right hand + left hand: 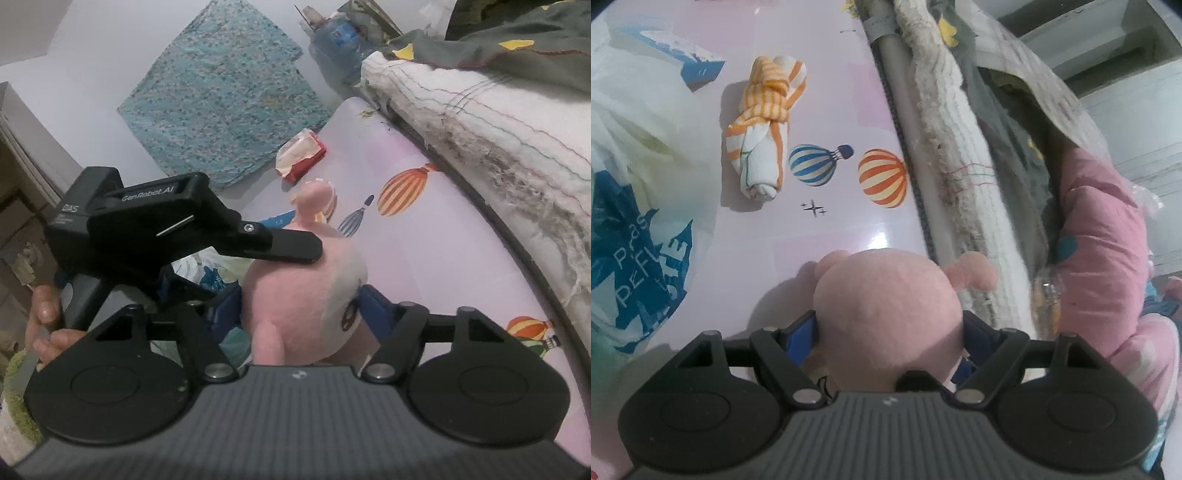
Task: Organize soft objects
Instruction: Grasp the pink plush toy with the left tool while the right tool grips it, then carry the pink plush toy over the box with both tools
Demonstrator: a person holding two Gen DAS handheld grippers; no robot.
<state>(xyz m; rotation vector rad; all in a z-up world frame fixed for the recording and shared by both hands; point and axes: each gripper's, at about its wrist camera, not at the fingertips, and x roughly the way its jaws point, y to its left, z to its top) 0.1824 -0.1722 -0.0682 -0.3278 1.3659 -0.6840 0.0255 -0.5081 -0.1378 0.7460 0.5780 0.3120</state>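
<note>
From the left wrist camera, the left gripper (890, 328) has its blue-padded fingers (803, 332) pressed against both sides of a round pink plush toy (886, 310), gripping it just above a glossy pale-pink mat printed with hot-air balloons (827, 229). Farther off on that mat lies an orange-and-white striped cloth tied in a knot (764, 129). A white plastic bag with blue print (631, 236) sits at the left edge, and a frayed white quilt (960, 155) runs along the right.

From the right wrist camera, the right gripper (301, 306) also squeezes the same pink plush toy (306, 295) between its blue pads, while the left gripper's black finger (280, 247) rests on the toy's top. A person's hand (44, 325) grips the handle at the left. Beyond lie a red snack wrapper (303, 157) and a teal speckled cloth (221, 99).
</note>
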